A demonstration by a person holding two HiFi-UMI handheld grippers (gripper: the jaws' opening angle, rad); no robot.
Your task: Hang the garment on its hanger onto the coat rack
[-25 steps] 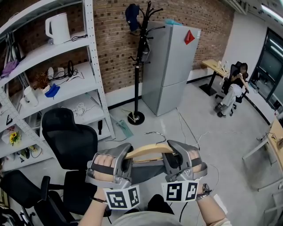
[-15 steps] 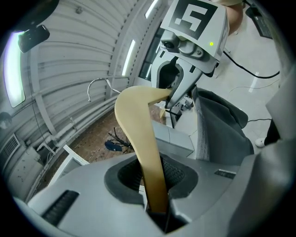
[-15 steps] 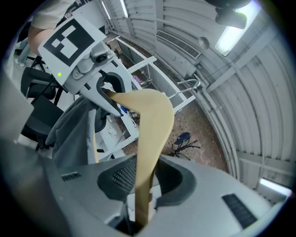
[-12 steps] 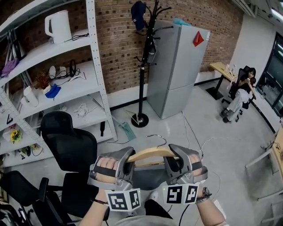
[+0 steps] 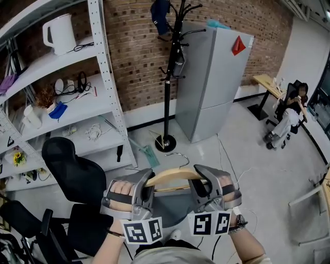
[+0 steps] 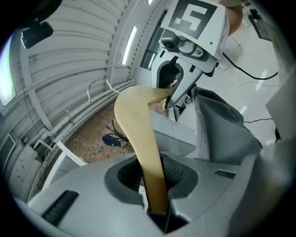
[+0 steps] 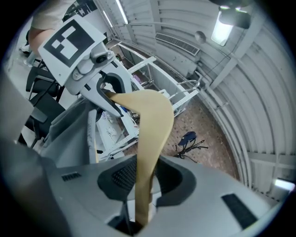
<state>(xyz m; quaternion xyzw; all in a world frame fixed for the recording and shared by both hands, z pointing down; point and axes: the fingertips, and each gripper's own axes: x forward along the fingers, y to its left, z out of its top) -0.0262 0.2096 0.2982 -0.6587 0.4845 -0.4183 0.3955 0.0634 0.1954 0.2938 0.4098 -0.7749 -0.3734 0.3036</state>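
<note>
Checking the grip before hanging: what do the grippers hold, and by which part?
The wooden hanger: left gripper and right gripper each clamp one arm, either side of the hook.

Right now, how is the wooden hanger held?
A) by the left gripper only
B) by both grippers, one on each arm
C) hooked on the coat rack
B: the left gripper and the right gripper each clamp one arm of the wooden hanger.

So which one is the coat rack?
Look at the brick wall at the back. Between the white shelves and the tall grey fridge stands the coat rack. It is the only thin black pole there, with curly hooks on top and something dark blue hanging from one.
</note>
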